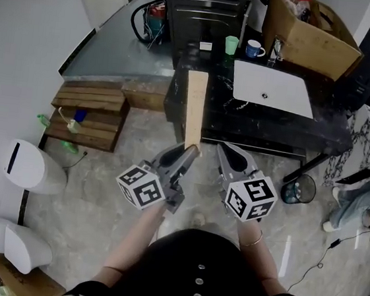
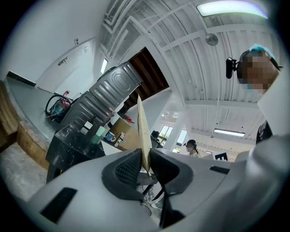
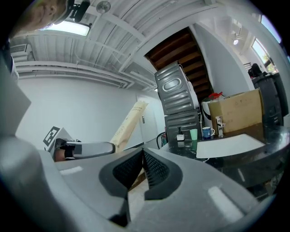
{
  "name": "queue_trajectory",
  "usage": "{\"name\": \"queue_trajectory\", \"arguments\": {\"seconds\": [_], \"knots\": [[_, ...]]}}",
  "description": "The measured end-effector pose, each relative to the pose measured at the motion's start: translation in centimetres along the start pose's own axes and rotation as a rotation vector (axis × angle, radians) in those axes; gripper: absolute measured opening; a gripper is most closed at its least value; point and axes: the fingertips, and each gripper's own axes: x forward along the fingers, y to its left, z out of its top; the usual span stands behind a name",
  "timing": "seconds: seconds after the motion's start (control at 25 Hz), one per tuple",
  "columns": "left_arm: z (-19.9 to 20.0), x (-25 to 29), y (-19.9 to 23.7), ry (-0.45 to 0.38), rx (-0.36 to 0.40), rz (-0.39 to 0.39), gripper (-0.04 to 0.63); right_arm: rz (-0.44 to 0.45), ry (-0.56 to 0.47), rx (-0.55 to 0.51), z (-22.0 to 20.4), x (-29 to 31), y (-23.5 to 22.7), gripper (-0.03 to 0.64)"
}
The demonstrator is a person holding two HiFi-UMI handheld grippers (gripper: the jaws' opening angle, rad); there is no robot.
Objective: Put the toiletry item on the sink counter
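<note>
A long tan toiletry box stands almost upright in front of me, its top end over the left part of the black marble sink counter. My left gripper is shut on its lower end. In the left gripper view the box rises as a thin edge from between the pads, with the left gripper clamped on it. My right gripper hovers just to the right, shut with nothing in it. From the right gripper the box shows slanting at the left.
A white sink basin is set in the counter, with a faucet, a blue mug and a green cup behind it. A cardboard box stands at the back right. Wooden pallets lie left; a wastebasket stands right.
</note>
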Motion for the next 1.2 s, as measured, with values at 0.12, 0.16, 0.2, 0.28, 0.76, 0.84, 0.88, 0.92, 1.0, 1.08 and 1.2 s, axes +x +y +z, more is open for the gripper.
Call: {"name": "queue_trajectory", "arguments": {"seconds": [0.12, 0.16, 0.2, 0.28, 0.76, 0.84, 0.88, 0.92, 1.0, 1.08, 1.2], "knots": [[0.0, 1.9, 1.2, -0.015, -0.010, 0.006, 0.067, -0.003, 0.001, -0.007, 0.5, 0.9, -2.4, 0.003], [0.1, 2.4, 1.5, -0.021, -0.012, 0.007, 0.067, -0.002, 0.001, -0.007, 0.6, 1.2, -3.0, 0.002], [0.1, 2.9, 1.8, -0.024, -0.013, 0.008, 0.069, 0.000, 0.002, -0.007, 0.6, 1.5, -3.5, 0.003], [0.2, 3.8, 2.3, -0.027, -0.012, 0.012, 0.068, 0.007, 0.006, -0.007, 0.6, 2.0, -4.2, 0.003], [0.2, 6.7, 5.2, -0.001, -0.040, 0.035, 0.067, 0.026, 0.012, 0.053, 0.9, 4.5, -6.4, 0.003], [0.4, 7.6, 5.8, 0.015, -0.041, 0.031, 0.067, 0.022, 0.011, 0.059, 1.0, 5.3, -7.0, 0.003], [0.5, 7.9, 6.0, 0.023, -0.038, 0.030, 0.067, 0.019, 0.012, 0.060, 0.9, 5.7, -7.3, 0.003], [0.6, 8.2, 6.2, 0.026, -0.035, 0.028, 0.067, 0.015, 0.013, 0.059, 0.9, 6.0, -7.5, 0.002], [1.0, 8.8, 6.8, 0.018, -0.033, 0.021, 0.067, 0.005, 0.009, 0.056, 1.1, 6.6, -8.1, 0.003], [1.5, 9.4, 7.6, 0.012, -0.032, 0.018, 0.067, -0.007, 0.005, 0.055, 1.3, 7.5, -8.7, 0.002], [2.0, 10.3, 9.2, 0.015, -0.033, 0.016, 0.067, -0.024, 0.013, 0.063, 1.1, 8.9, -9.9, 0.002]]}}
